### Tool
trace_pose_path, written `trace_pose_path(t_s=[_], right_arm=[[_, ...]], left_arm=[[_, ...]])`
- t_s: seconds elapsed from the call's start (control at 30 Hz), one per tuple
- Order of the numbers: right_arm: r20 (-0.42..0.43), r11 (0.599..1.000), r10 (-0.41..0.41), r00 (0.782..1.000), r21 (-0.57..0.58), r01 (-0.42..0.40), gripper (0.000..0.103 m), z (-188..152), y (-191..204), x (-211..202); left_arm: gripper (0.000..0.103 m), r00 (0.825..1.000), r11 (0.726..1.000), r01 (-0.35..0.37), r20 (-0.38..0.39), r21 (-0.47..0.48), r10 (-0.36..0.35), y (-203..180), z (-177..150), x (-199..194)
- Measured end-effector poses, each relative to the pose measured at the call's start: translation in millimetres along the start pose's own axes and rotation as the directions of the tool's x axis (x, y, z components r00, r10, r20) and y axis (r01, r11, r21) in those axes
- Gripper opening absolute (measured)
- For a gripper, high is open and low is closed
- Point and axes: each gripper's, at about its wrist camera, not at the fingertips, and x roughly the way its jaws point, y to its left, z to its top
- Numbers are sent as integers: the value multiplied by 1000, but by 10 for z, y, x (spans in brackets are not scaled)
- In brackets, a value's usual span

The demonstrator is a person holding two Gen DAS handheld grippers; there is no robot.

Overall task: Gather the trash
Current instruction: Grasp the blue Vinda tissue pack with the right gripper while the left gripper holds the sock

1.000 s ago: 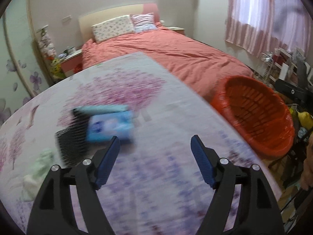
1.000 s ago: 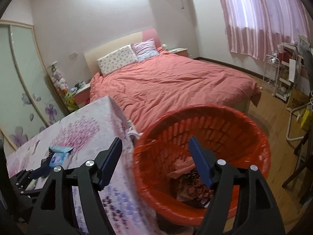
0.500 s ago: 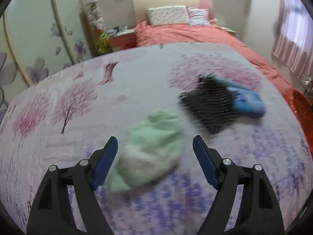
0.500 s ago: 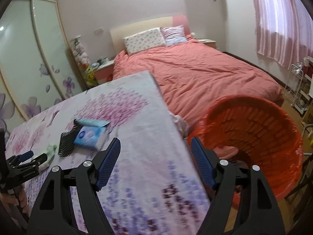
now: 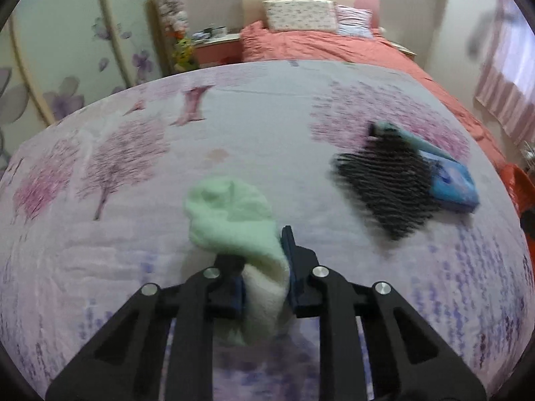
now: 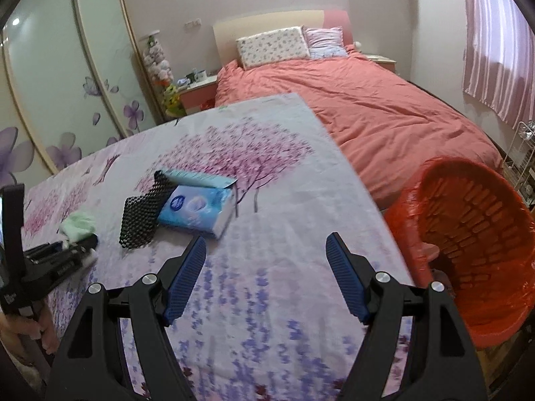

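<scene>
My left gripper [image 5: 264,267] is shut on a pale green crumpled cloth [image 5: 230,214] lying on the floral tablecloth [image 5: 133,173]; it also shows in the right wrist view [image 6: 78,224] with the left gripper [image 6: 80,245] on it. A black mesh piece [image 5: 384,183] and a blue tissue pack [image 5: 451,187] lie to the right; both show in the right wrist view, the mesh piece [image 6: 140,217] and the pack [image 6: 197,210]. My right gripper [image 6: 265,264] is open and empty above the table. The orange basket [image 6: 474,234] stands off the table's right edge.
A bed with a salmon cover [image 6: 367,107] lies behind the table. A wardrobe with flower doors [image 6: 67,77] stands on the left, a nightstand [image 6: 197,87] beside it. A wire rack [image 6: 525,153] stands at the far right.
My left gripper swung left from the tissue pack to the green cloth and closed on it. My right gripper swung from over the basket to over the table and stayed open.
</scene>
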Motion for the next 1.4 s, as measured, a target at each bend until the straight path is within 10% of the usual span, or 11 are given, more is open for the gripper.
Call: trace_pose_path(t_s=[0.5,0.8,1.1,1.4], right_arm=[[-81,1000,-7,997,-3,6,74,66,469,489],[-4,990,-54,999,131,54,71,153,170,393],[-100,990,-122,988,64,129,69,100,151,566],[-98,978,164,982,-117,-175,68,-106,569,337]], left_arm=[[28,999,997,-14,29,-75,17,347,-66,-25],[32,999,995,30,35,-96,-27,396,-84,-23],[34,998,993,50,38,-104,-46,426,-101,-45],[34,998,992,56,39,-109,-52,422,-113,-54]])
